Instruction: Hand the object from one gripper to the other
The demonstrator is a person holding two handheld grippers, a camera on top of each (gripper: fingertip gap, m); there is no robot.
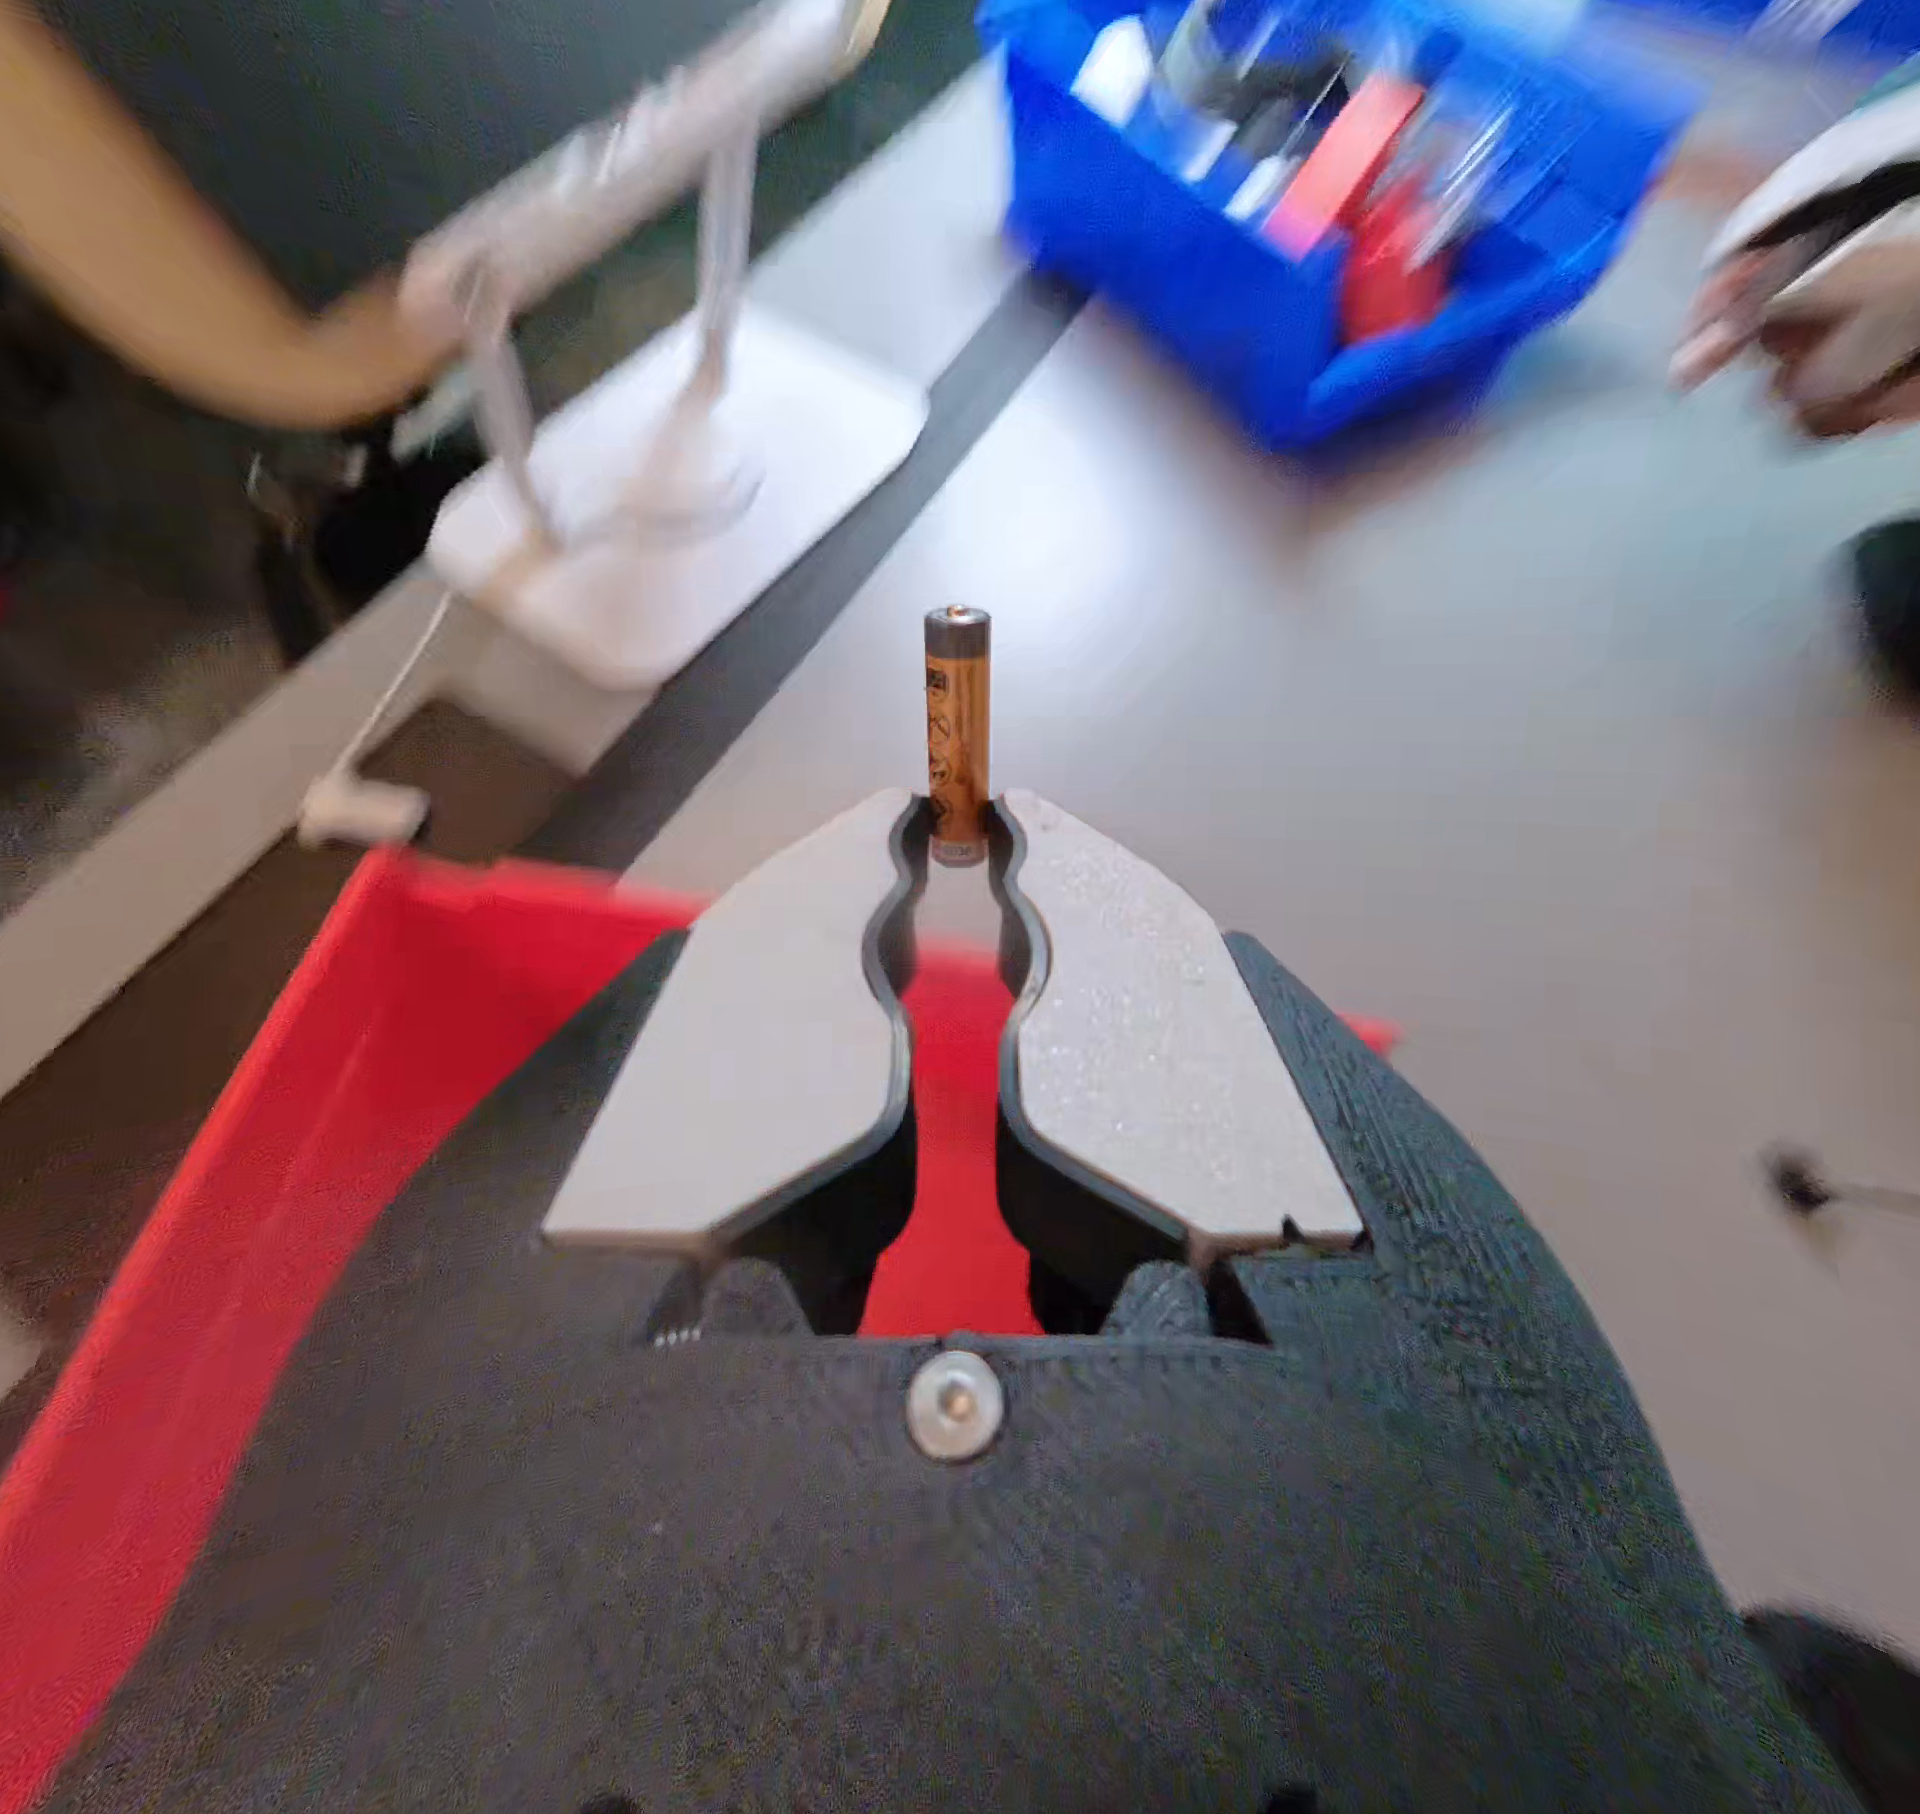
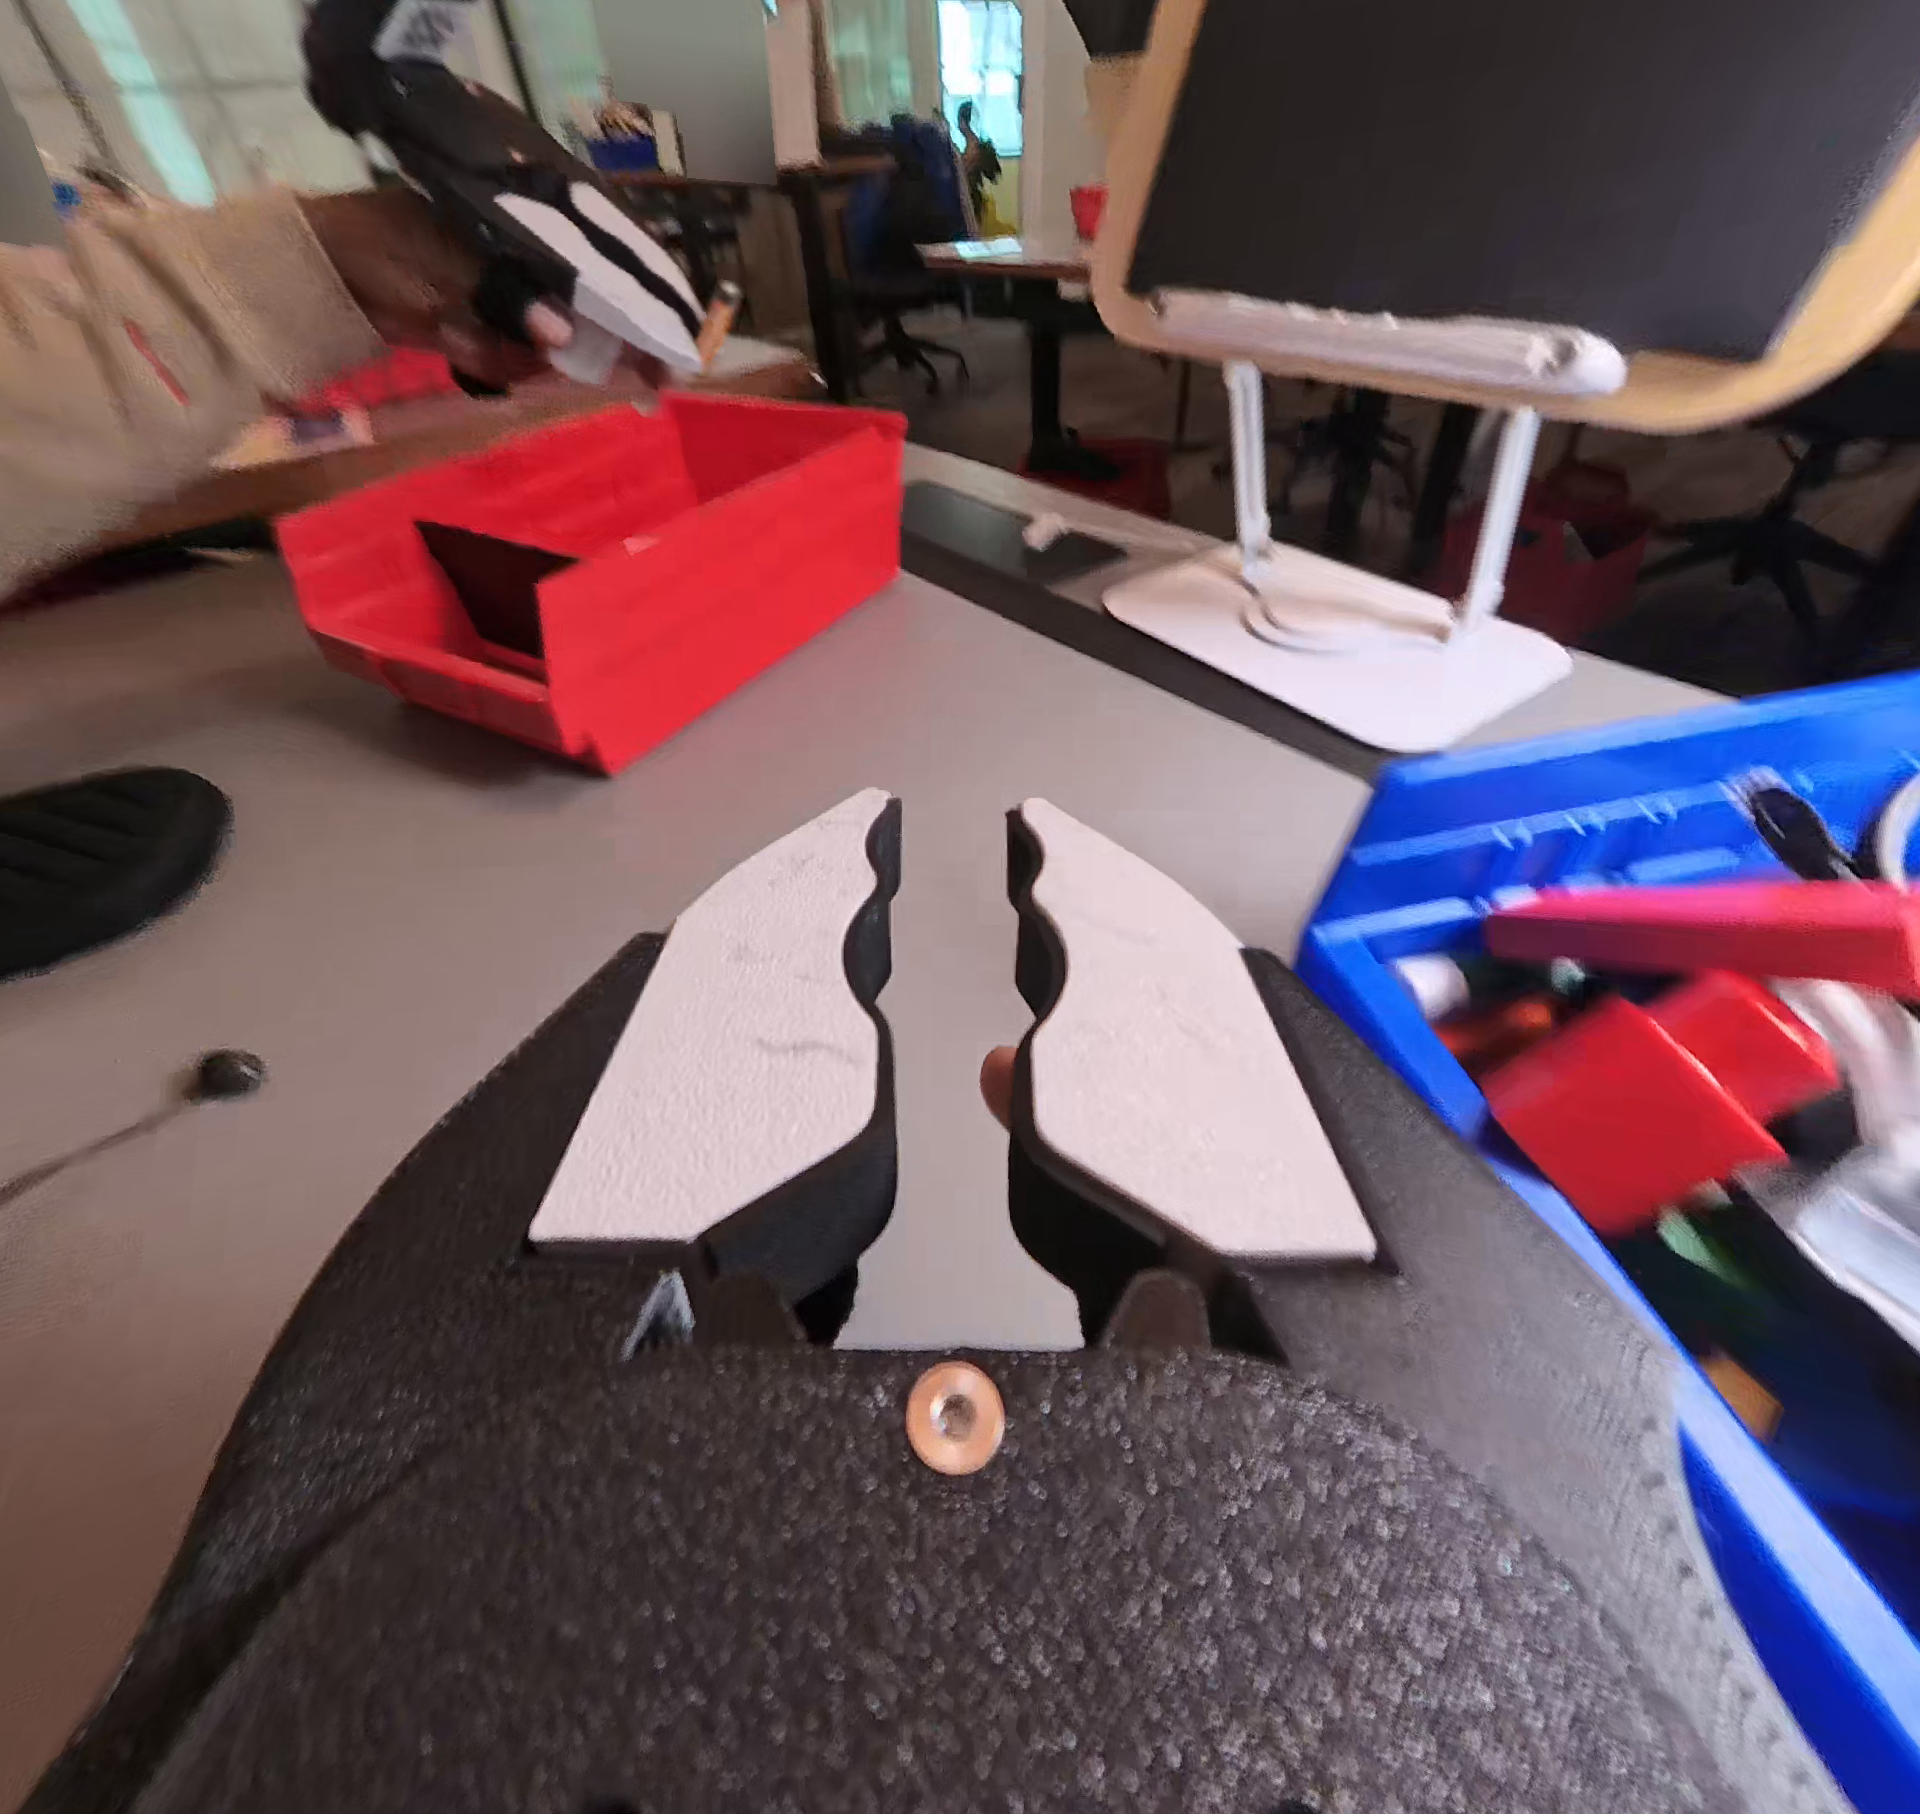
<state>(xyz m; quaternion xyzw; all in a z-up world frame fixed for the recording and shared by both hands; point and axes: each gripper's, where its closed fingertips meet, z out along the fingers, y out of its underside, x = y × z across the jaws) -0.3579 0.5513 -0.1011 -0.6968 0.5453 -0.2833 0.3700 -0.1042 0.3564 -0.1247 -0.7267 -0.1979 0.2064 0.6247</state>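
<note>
Fingers of the left gripper (image 1: 958,808) are clamped on a battery (image 1: 957,725) at their very tips, at the centre of the left wrist view; the battery stands upright, orange-bodied with a dark top band and its metal end up. Below and to the left of those fingers lies a red bin (image 1: 312,1089), under the gripper. At upper left a white stand (image 1: 665,517) sits blurred on the grey table (image 1: 1351,829), and at upper right a blue bin (image 1: 1247,310) holds mixed items.

In the right wrist view, the left gripper (image 2: 694,336) shows at upper left, above the red bin (image 2: 644,642), with the battery (image 2: 719,318) poking from its tip. At centre the right gripper (image 2: 953,824) has its fingers apart with nothing between them. At right sits the blue bin (image 2: 1558,850), the white stand (image 2: 1340,642) behind it.
</note>
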